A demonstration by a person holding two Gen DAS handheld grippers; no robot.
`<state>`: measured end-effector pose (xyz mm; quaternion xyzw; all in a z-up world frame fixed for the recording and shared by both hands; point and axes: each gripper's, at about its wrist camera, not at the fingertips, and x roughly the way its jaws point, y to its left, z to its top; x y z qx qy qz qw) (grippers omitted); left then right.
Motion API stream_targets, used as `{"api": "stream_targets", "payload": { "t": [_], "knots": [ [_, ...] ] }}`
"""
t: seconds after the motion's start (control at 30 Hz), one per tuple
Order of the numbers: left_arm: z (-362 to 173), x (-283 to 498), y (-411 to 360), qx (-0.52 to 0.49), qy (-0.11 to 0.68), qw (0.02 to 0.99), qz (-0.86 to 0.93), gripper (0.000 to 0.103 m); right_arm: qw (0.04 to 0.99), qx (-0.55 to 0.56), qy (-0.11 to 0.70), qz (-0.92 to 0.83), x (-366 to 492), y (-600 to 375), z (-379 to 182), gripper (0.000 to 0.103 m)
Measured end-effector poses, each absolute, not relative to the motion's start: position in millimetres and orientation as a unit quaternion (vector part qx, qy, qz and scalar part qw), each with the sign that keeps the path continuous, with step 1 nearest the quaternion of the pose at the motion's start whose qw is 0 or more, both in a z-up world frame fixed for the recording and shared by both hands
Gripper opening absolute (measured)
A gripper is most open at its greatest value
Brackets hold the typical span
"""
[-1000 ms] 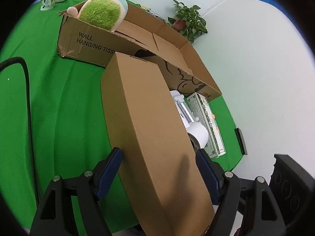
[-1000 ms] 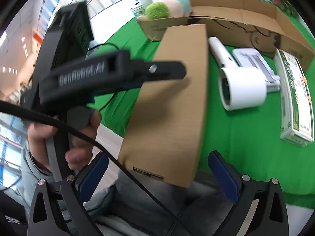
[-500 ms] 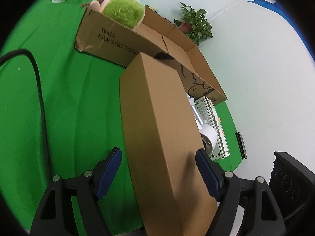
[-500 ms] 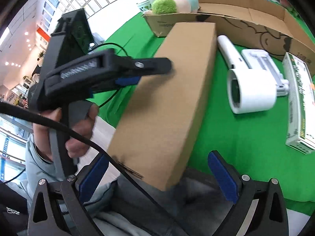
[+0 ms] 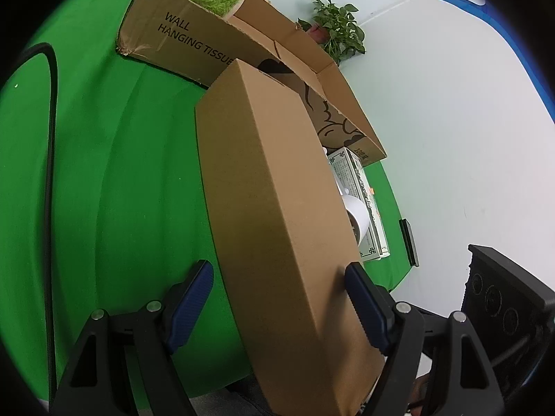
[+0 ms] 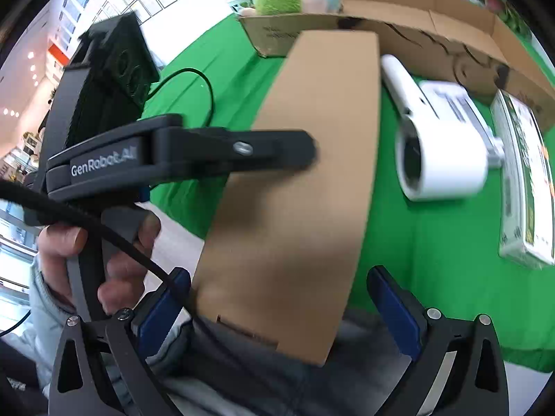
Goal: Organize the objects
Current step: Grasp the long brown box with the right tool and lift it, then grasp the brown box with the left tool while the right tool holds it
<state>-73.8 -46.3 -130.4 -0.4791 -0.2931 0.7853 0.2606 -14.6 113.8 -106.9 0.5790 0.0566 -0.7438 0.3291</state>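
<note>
Left wrist view showed the left gripper (image 5: 277, 287) clamped across the long brown box (image 5: 274, 187), its length running away toward the open carton (image 5: 194, 41); the right gripper (image 6: 277, 298) hung open nearby, holding nothing.

Long plain brown cardboard box (image 5: 277, 208), closed, raised above green-covered table (image 5: 104, 173), tilted with far end toward big open carton (image 5: 194, 38). White handheld appliance (image 6: 440, 145) and green-printed white packet (image 6: 527, 180) lying flat alongside, on the cloth.
</note>
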Motion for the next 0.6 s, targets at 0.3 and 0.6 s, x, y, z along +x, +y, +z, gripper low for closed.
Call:
{"api": "stream_targets", "payload": {
  "t": [0.3,0.6],
  "knots": [
    [-127.0,-82.7,-40.3,-0.481,-0.292,0.263,0.784,0.077,0.386,0.563,0.033,-0.73,-13.4,137.3,-64.6,0.102],
    [-103.3,-68.3,-62.3,-0.419,-0.296,0.298,0.805,0.077,0.404,0.532,0.153,-0.728,3.2,106.6,-67.1,0.102]
  ]
}}
